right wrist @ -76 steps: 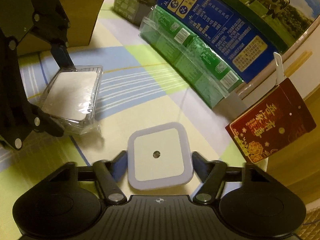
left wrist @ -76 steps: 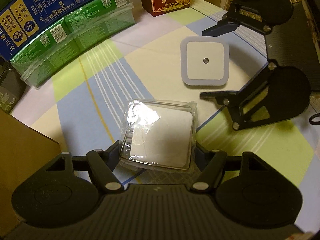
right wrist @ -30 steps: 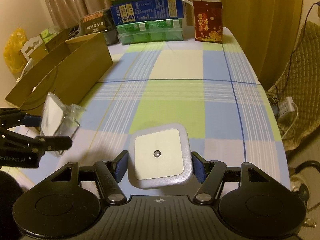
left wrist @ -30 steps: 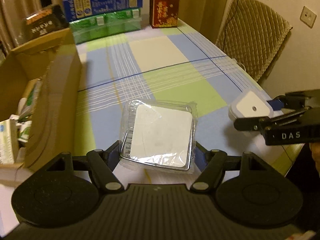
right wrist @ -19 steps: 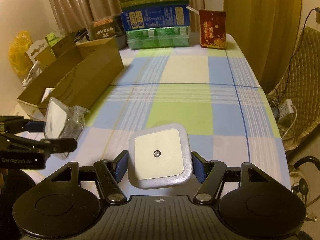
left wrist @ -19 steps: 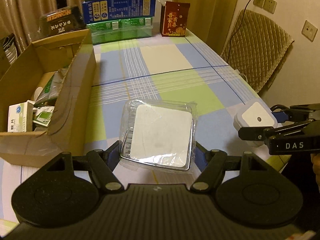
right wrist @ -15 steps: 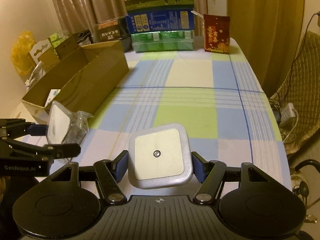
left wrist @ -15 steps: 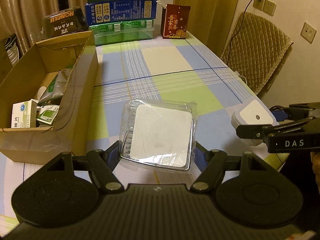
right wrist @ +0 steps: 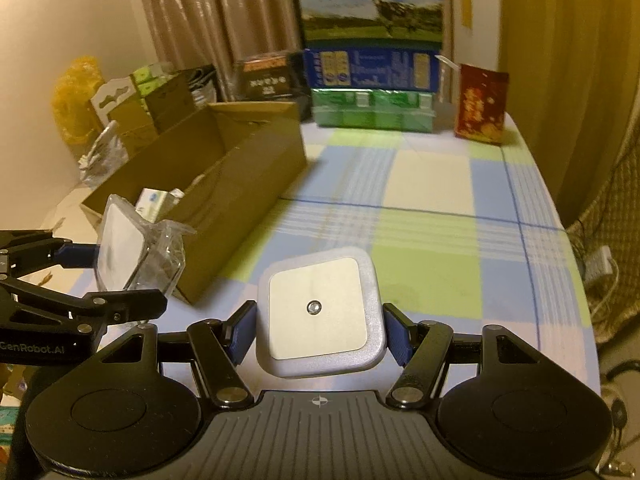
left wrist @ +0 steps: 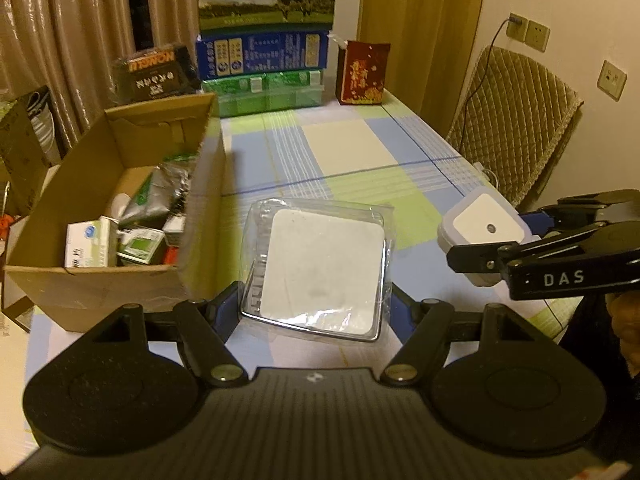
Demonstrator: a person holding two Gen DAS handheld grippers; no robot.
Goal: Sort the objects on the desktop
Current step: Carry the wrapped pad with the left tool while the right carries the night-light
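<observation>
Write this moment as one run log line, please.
left gripper: shut on wrapped white pad | right gripper: shut on square night light | both above tablecloth | cardboard box: left side

Both lifted clear of the surface (left wrist: pixel 360 148) now: wrapped white pad (left wrist: pixel 320 268) and square night light (right wrist: pixel 320 312), each formerly lying flat on it. Carried back toward the near end, level with the cardboard box (left wrist: pixel 192 280), whose contents have come into sight.

Two close tool-mounted views, angled down over the shared table (left wrist: pixel 360 148).
</observation>
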